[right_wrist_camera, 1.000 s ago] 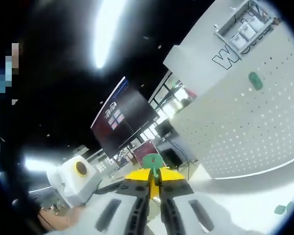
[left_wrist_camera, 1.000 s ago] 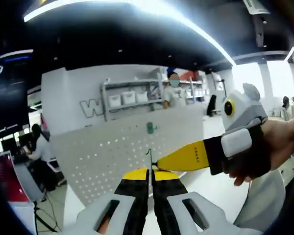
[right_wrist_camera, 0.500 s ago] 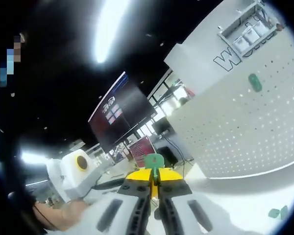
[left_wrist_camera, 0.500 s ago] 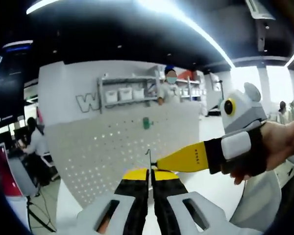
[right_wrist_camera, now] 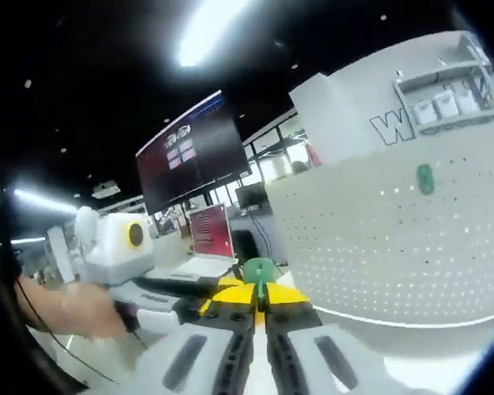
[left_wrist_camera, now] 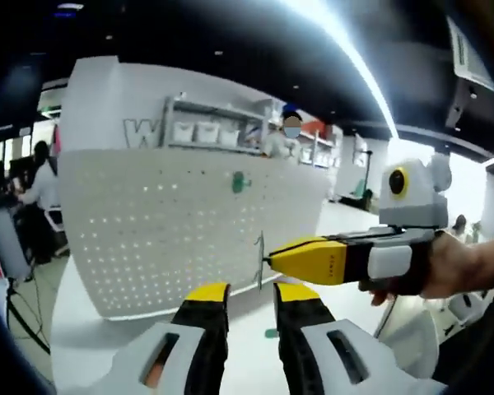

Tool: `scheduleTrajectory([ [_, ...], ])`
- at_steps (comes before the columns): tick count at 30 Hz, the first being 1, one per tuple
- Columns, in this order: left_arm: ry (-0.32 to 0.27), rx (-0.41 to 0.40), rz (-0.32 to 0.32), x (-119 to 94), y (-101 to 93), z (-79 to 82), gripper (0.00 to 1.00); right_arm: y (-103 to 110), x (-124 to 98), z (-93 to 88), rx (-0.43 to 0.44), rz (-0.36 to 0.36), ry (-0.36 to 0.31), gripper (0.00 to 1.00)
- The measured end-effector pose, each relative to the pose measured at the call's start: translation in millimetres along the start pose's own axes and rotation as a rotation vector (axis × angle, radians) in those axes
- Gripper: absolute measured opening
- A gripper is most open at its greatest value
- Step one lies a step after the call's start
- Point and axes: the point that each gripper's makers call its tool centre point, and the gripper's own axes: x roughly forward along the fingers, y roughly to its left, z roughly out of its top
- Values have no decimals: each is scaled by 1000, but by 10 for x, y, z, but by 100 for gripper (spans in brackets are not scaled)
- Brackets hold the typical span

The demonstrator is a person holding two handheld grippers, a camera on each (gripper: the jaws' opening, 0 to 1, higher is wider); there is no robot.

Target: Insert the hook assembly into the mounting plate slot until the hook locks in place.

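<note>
The hook assembly (right_wrist_camera: 259, 271) has a green plastic head and a thin metal wire (left_wrist_camera: 260, 257). My right gripper (right_wrist_camera: 259, 296) is shut on it. In the left gripper view the right gripper (left_wrist_camera: 281, 257) reaches in from the right and holds the wire upright just above my left gripper (left_wrist_camera: 251, 290), whose jaws stand open and apart from the wire. The white perforated mounting plate (left_wrist_camera: 148, 239) stands upright behind, with another green hook (left_wrist_camera: 240, 183) on it. In the right gripper view the plate (right_wrist_camera: 395, 239) and that hook (right_wrist_camera: 426, 178) lie to the right.
The plate stands on a white table (left_wrist_camera: 82, 329), where a small green piece (left_wrist_camera: 269, 333) lies near my jaws. A hand (right_wrist_camera: 82, 309) holds the left gripper (right_wrist_camera: 107, 247). A laptop (right_wrist_camera: 202, 247), wall shelves (left_wrist_camera: 214, 132) and people stand behind.
My left gripper has opened and let go of the wire, which stays in the right gripper. Both views have swung, so the plate now looks larger and more level.
</note>
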Motion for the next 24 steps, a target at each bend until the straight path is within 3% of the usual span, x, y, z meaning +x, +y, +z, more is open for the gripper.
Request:
scheduleTrajectory([
  [4, -10, -56, -24, -9, -32, -5, 47, -91, -6, 12, -155, -45, 24, 0],
  [8, -8, -74, -38, -20, -64, -26, 62, -133, -2, -7, -220, -65, 41, 0],
  [16, -33, -106, -59, -53, -117, -32, 77, -191, 23, -32, -296, -102, 37, 0],
  [24, -41, -121, -69, -74, -153, -68, 88, -439, 19, 77, -312, -214, -19, 0],
])
